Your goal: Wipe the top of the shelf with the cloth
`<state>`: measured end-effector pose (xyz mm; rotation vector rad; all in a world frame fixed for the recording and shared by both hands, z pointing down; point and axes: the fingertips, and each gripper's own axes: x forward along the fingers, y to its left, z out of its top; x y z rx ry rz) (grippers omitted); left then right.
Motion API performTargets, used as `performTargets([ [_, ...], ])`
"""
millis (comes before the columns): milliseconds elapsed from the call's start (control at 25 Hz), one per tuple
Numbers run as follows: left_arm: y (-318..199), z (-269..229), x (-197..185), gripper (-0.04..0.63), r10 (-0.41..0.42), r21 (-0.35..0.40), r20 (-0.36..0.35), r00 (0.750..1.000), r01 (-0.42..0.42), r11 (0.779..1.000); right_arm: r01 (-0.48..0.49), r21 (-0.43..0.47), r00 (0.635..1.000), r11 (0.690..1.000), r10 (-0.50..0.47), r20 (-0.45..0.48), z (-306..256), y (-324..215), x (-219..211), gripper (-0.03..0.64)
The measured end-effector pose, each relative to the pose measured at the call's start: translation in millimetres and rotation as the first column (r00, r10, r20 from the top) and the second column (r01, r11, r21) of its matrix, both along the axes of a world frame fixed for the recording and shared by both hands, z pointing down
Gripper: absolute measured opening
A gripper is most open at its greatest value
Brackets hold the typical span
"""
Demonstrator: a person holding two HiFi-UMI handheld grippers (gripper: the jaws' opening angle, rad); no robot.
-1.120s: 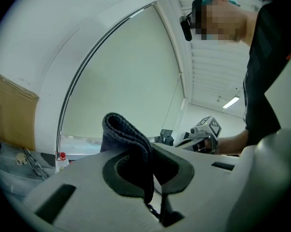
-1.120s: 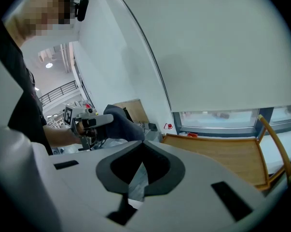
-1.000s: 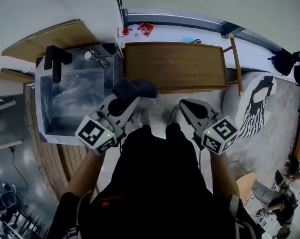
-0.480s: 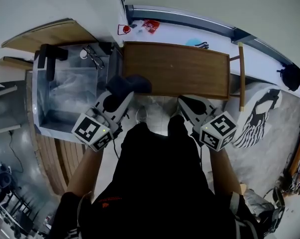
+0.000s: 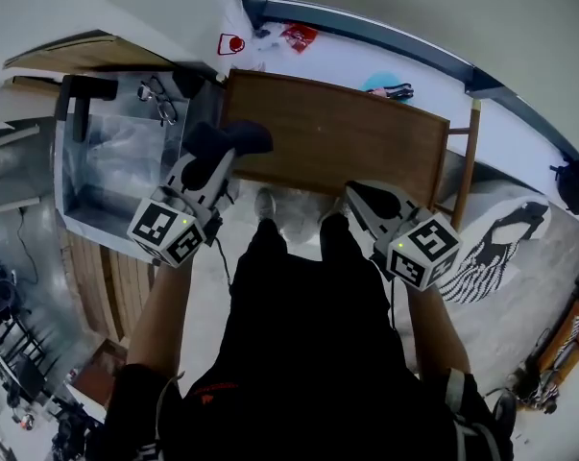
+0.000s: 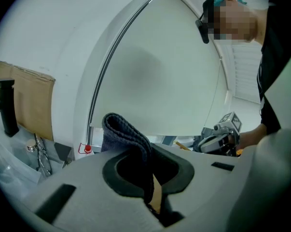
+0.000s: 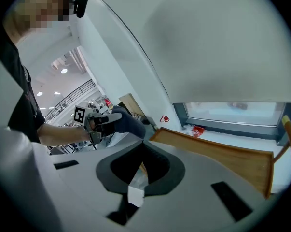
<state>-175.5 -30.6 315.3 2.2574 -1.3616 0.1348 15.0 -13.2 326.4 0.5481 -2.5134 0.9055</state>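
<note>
The brown wooden shelf top (image 5: pixel 337 140) lies ahead of me, below the window sill. My left gripper (image 5: pixel 215 157) is shut on a dark blue-grey cloth (image 5: pixel 229 138), which it holds over the shelf's near left corner. In the left gripper view the cloth (image 6: pixel 127 135) folds over the shut jaws of the left gripper (image 6: pixel 146 154). My right gripper (image 5: pixel 363 196) hangs at the shelf's front edge toward the right, shut with nothing in it. The right gripper view shows the right gripper (image 7: pixel 142 150), the shelf top (image 7: pixel 217 152) and the cloth (image 7: pixel 127 123) beyond it.
A clear plastic bin (image 5: pixel 89 214) stands left of the shelf, with a black upright part (image 5: pixel 76 104) at its far side. A red packet (image 5: pixel 301 35) and a teal object (image 5: pixel 383 85) lie on the sill. A wooden rail (image 5: pixel 469 152) and a white patterned cushion (image 5: pixel 500 238) flank the right.
The left gripper has carried the cloth forward and left, from in front of the shelf onto its near left corner. The right gripper stays near the front edge. The head view has swung.
</note>
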Motion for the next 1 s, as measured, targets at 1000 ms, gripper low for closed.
performTargets([
  [1000,-100.1,141.1,-41.0,0.035,-0.106,-0.106,0.231,0.967,0.134,0.985,0.056,-0.14,0.996,0.989,-0.065,-0.057,84.0,-34.4,19.3,0.004],
])
